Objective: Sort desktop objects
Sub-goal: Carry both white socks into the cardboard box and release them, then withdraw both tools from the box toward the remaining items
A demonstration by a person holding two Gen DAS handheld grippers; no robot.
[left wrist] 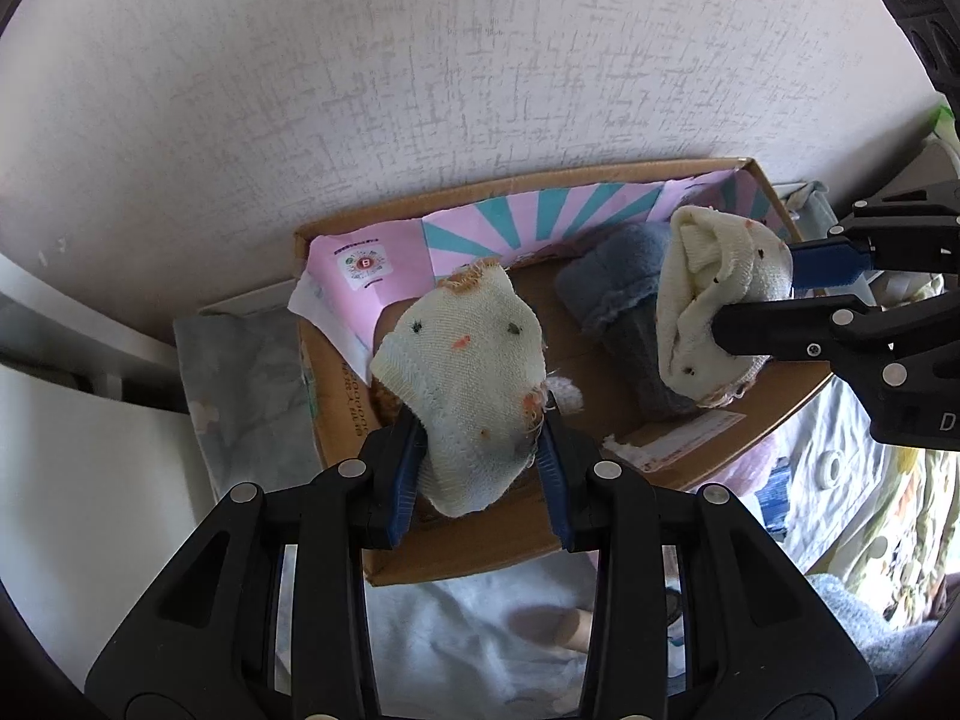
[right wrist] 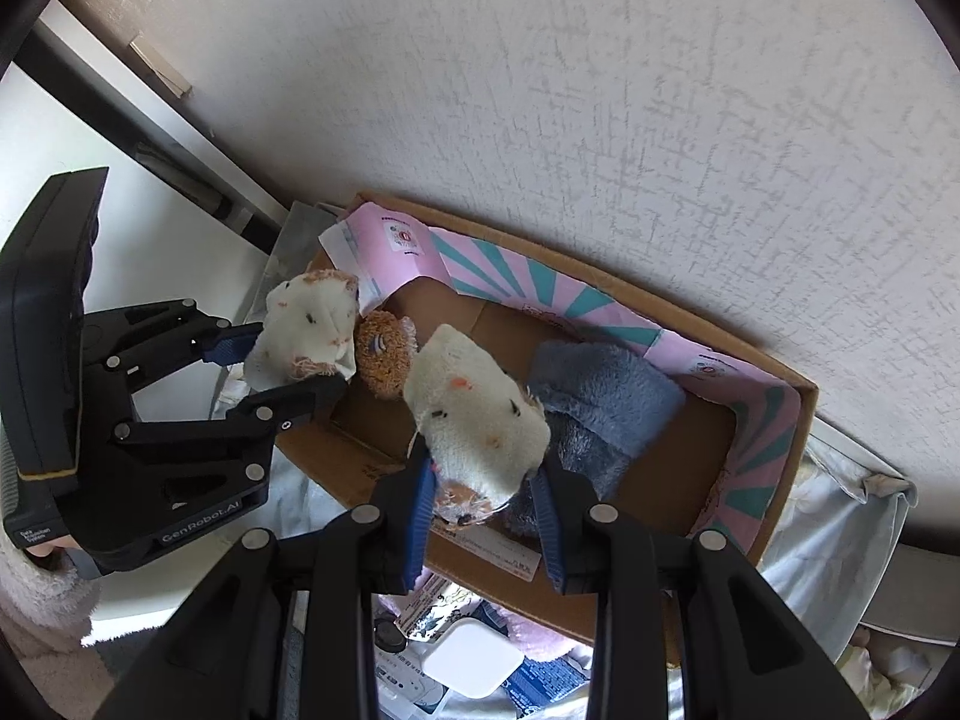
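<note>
My left gripper (left wrist: 480,450) is shut on a cream spotted sock (left wrist: 462,360) and holds it over the left end of an open cardboard box (left wrist: 480,558). My right gripper (right wrist: 483,474) is shut on a matching cream sock (right wrist: 474,414) and holds it over the box's (right wrist: 780,480) middle. Each gripper also shows in the other's view: the right one (left wrist: 756,306) with its sock (left wrist: 714,294), the left one (right wrist: 282,366) with its sock (right wrist: 306,324). A blue fluffy sock (right wrist: 606,396) lies in the box, also in the left wrist view (left wrist: 618,294). An orange-brown plush item (right wrist: 387,360) lies at the box's left end.
The box stands against a textured white wall (left wrist: 360,90) and has pink and teal printed flaps (left wrist: 528,222). Light printed bedding (left wrist: 480,630) lies in front of it. A small white square device (right wrist: 471,660) and papers lie below the box's front. A white cabinet (left wrist: 72,450) stands left.
</note>
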